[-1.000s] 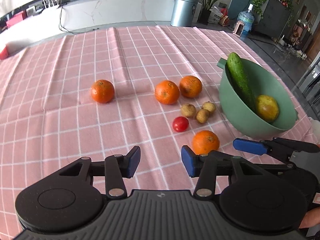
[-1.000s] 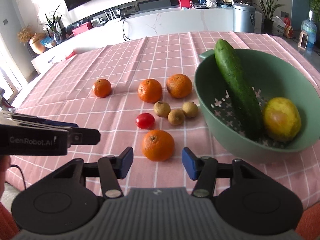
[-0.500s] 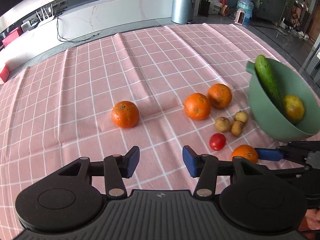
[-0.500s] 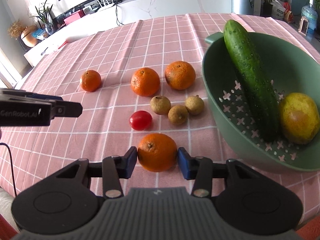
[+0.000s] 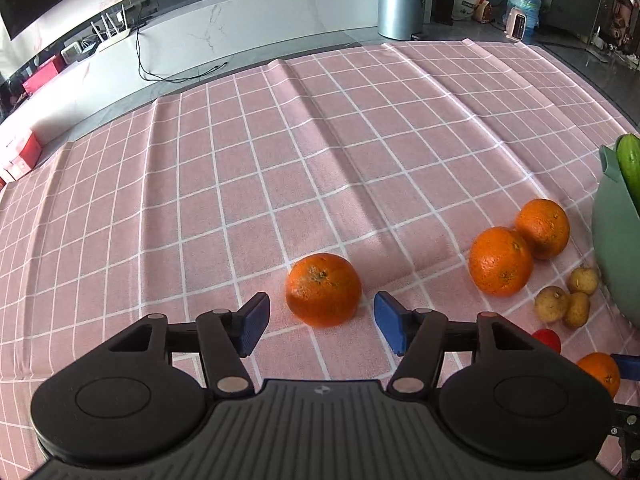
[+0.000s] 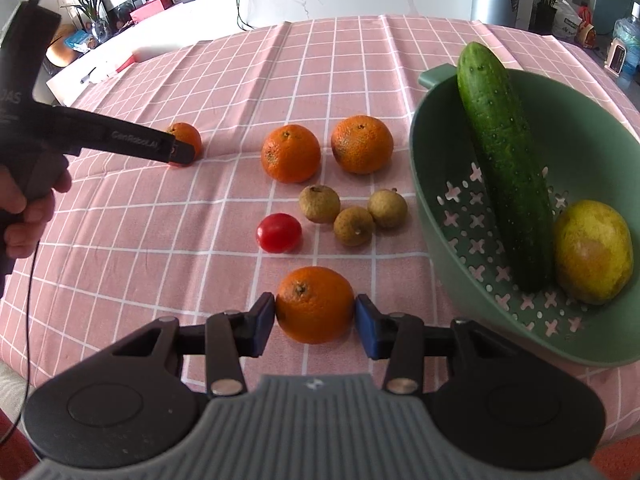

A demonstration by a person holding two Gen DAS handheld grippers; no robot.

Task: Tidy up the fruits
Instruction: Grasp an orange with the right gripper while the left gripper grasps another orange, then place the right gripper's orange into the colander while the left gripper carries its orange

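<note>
My right gripper has both blue pads against a near orange that rests on the pink checked cloth. My left gripper is open around the far-left orange, pads apart from it; that orange shows in the right wrist view behind the left gripper's finger. Two more oranges lie in the middle. A green colander bowl on the right holds a cucumber and a yellow-green mango.
A red cherry tomato and three small brown longans lie between the oranges and the bowl. The pink cloth stretches far and left. The table's right edge runs past the bowl.
My left gripper has moved left and forward until the far-left orange sits between its open pads. My right gripper has moved forward and closed its pads onto the near orange.
</note>
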